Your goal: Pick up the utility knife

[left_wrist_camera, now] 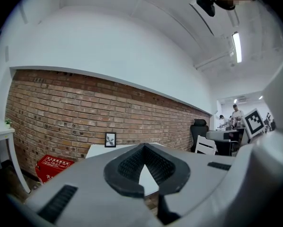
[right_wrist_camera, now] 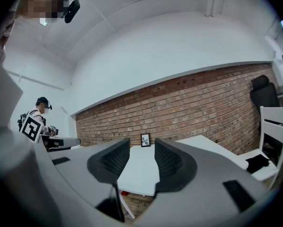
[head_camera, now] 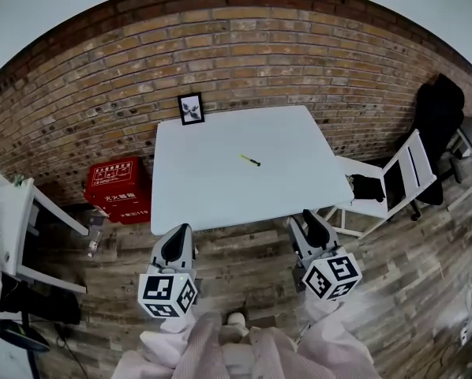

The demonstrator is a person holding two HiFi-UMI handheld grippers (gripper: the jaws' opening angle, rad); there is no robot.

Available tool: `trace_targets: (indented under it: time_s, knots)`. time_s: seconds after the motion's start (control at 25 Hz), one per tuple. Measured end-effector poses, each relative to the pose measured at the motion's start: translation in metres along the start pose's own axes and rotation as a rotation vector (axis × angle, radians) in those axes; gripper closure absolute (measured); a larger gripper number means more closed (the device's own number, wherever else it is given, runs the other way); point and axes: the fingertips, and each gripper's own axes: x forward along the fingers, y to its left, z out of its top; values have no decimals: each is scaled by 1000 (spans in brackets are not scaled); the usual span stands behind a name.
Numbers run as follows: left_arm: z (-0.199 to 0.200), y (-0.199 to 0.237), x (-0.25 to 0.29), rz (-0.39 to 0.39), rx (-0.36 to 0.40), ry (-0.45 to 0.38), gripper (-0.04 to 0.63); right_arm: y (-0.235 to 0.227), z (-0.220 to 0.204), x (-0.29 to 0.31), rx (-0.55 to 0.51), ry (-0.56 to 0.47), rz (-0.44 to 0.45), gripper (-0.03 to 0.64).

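The utility knife, small, yellow and black, lies flat near the middle of the white table. Both grippers hover over the wooden floor short of the table's near edge and point toward it. My left gripper is at the near left corner; its jaws meet at the tips with nothing in them. My right gripper is at the near right corner, open and empty. The knife does not show in either gripper view; each shows the table top ahead.
A small framed picture stands at the table's far left edge against the brick wall. A red box sits on the floor left of the table. A white chair stands to the right, a white stand at far left.
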Motion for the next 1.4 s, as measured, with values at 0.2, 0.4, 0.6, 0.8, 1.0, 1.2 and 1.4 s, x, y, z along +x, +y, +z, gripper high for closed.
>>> trace_targets:
  time_s: [0.2, 0.4, 0.6, 0.8, 1.0, 1.2, 1.4]
  knots:
    - [0, 13, 17, -21, -4, 4, 601, 0, 1, 18, 3, -9, -13, 471]
    - [-1, 19, 30, -32, -9, 10, 601, -4, 3, 28, 17, -10, -16, 471]
    - [-10, 21, 42, -33, -22, 32, 601, -14, -3, 39, 23, 8, -22, 471]
    - [-14, 31, 65, -13, -29, 48, 601, -27, -9, 67, 37, 31, 1, 471]
    - [-19, 43, 95, 14, -41, 72, 601, -42, -13, 105, 47, 56, 33, 471]
    - [-32, 51, 135, 27, -79, 113, 601, -57, -20, 145, 44, 106, 80, 471]
    - [-41, 48, 171, 33, -98, 149, 601, -77, -25, 176, 47, 152, 112, 471]
